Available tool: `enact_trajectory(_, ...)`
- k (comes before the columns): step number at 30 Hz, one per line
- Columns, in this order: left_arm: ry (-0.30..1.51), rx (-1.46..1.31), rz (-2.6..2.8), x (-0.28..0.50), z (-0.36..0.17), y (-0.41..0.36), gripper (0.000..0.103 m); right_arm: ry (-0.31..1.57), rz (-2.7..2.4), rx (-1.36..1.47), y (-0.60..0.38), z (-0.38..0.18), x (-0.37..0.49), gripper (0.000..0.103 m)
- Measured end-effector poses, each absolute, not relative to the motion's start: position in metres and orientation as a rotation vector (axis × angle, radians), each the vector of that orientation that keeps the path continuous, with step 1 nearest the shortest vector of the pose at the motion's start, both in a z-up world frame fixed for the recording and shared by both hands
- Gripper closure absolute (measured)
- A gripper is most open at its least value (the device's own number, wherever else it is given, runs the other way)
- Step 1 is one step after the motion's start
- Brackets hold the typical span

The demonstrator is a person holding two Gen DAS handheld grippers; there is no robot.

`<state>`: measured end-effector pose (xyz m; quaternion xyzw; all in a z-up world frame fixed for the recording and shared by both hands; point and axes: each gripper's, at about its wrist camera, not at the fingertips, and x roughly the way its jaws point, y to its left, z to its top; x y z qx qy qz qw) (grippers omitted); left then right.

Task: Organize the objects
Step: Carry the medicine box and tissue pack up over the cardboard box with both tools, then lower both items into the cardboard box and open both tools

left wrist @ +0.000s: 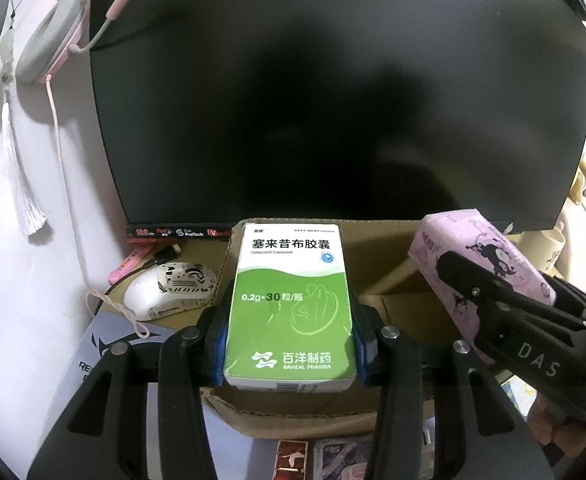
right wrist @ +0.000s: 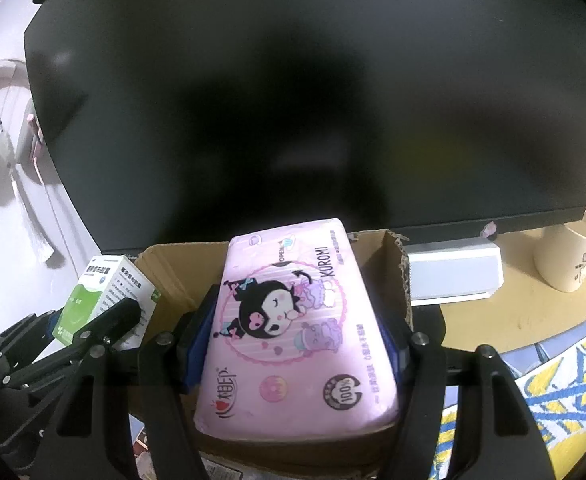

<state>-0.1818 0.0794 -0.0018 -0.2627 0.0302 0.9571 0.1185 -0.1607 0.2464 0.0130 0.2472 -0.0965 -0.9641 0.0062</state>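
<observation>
We faced a dark monitor (left wrist: 333,92) that filled the view from nine o'clock to three o'clock, its screen blank. Below it, at six o'clock, sat an open cardboard box (right wrist: 393,264), its flaps raised. Over the box our right gripper (right wrist: 297,340) was clamped on a pink tissue pack (right wrist: 293,320) printed with a cartoon figure, the blue pads pressing both long sides. At nine o'clock of that pack, just beside it, our left gripper (left wrist: 289,340) was clamped on a green and white medicine box (left wrist: 291,300), held upright over the near part of the cardboard box. At three o'clock stood a cream mug (right wrist: 569,256), and beside it a white bar (right wrist: 453,272) lay under the monitor. A pink headset (left wrist: 49,36) hung at ten o'clock, and a white mouse (left wrist: 169,288) lay at eight o'clock.
</observation>
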Motion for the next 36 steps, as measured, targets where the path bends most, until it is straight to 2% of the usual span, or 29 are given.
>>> enact_trajectory(7,0.115,-0.816,2.828,-0.187,-0.007,0.081,0.058,-0.308,-3.011,0.773,0.249,0.013,-0.159,0.031)
enact_trajectory(16,0.140,-0.844,2.831,-0.188,-0.010,0.081,0.058,-0.117,-3.057,0.803,0.238,0.011,-0.157,0.031)
enact_trajectory(25,0.173,-0.869,2.804,-0.189,-0.016,0.078,0.056,-0.096,-3.061,0.811,0.237,0.010,-0.155,0.030)
enact_trajectory(27,0.167,-0.873,2.802,-0.190,-0.016,0.076,0.054,-0.105,-3.054,0.806,0.237,0.011,-0.154,0.030)
enact_trajectory(29,0.167,-0.862,2.815,-0.188,-0.015,0.073,0.046,-0.136,-3.040,0.803,0.238,0.012,-0.153,0.030)
enact_trajectory(34,0.175,-0.827,2.817,-0.182,-0.008,0.070,0.042,-0.204,-3.045,0.777,0.245,0.014,-0.149,0.013)
enact_trajectory(36,0.193,-0.813,2.826,-0.178,-0.003,0.070,0.036,-0.235,-3.039,0.764,0.247,0.015,-0.147,0.011)
